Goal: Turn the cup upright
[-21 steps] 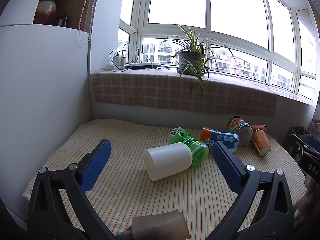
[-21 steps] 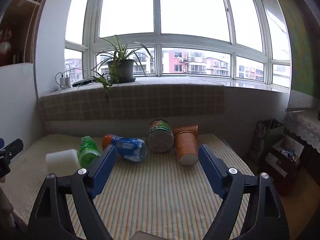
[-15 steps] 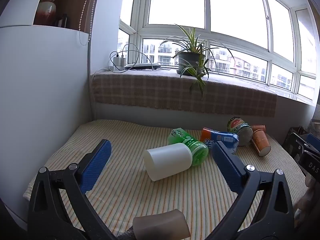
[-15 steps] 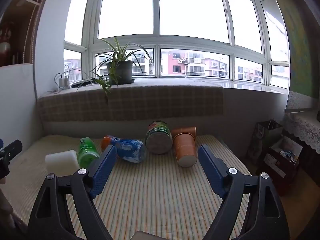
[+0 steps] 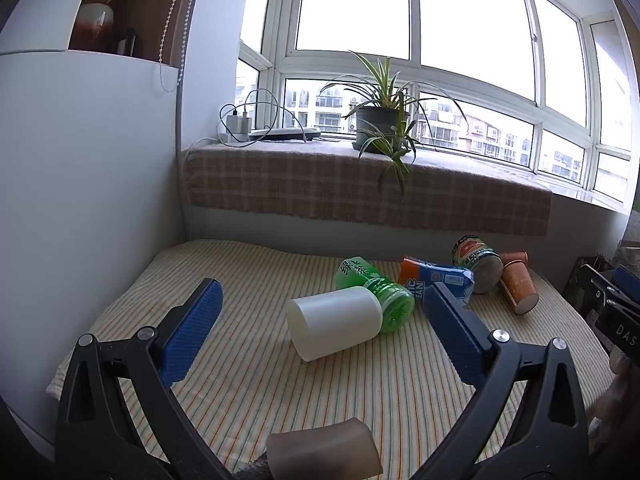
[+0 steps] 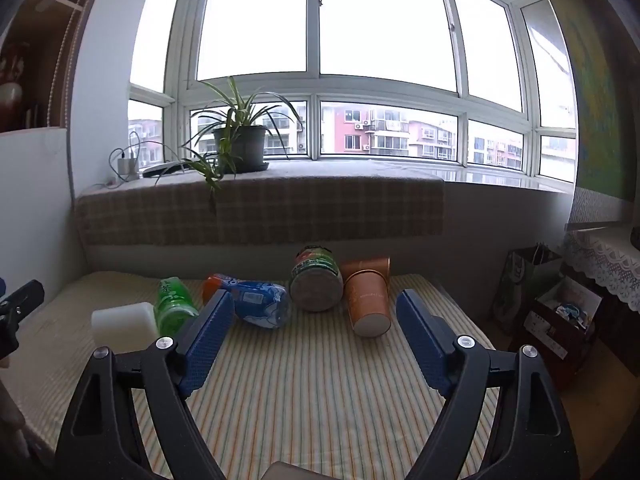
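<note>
**Cup on its side, both grippers spread, nothing gripped**

Cup (image 5: 334, 322), white, lies on its side at frame centre in the left wrist view, flat base toward the lens, far end touching a green bottle (image 5: 374, 294). In the right wrist view it sits lower left (image 6: 124, 326). Left gripper (image 5: 320, 330) is spread wide w/ the cup framed betw. its pads, likely lined up for a side grab; not touching. Right gripper (image 6: 312, 334) also wide, holding nothing, facing the orange cup (image 6: 368, 300) and tin (image 6: 316, 284). Striped cloth (image 5: 240, 360) is bare on the cup's near side and left; right side crowded.
</note>
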A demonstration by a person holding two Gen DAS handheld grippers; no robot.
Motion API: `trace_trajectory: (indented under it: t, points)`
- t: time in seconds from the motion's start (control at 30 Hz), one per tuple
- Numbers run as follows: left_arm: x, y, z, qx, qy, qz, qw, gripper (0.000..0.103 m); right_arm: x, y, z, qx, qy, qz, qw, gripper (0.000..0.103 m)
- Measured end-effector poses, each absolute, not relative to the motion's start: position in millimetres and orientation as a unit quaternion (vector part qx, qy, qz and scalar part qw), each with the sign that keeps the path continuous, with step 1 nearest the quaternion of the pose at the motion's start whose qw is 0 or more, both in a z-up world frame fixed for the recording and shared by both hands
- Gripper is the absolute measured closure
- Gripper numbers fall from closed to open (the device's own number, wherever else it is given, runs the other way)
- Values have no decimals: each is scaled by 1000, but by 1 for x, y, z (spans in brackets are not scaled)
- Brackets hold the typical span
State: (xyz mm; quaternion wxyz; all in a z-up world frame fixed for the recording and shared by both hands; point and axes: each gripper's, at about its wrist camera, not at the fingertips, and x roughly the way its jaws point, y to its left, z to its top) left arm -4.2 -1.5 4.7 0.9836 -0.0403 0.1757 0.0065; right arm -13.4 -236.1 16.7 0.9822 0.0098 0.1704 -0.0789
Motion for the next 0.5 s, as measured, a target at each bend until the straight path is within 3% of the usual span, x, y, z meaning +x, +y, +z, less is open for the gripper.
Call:
trace_trajectory:
  t: [0.5]
  points:
    - [-8, -11, 7, -37, 176, 3, 984, 1, -15, -238, 18, 12, 168, -83, 982, 20]
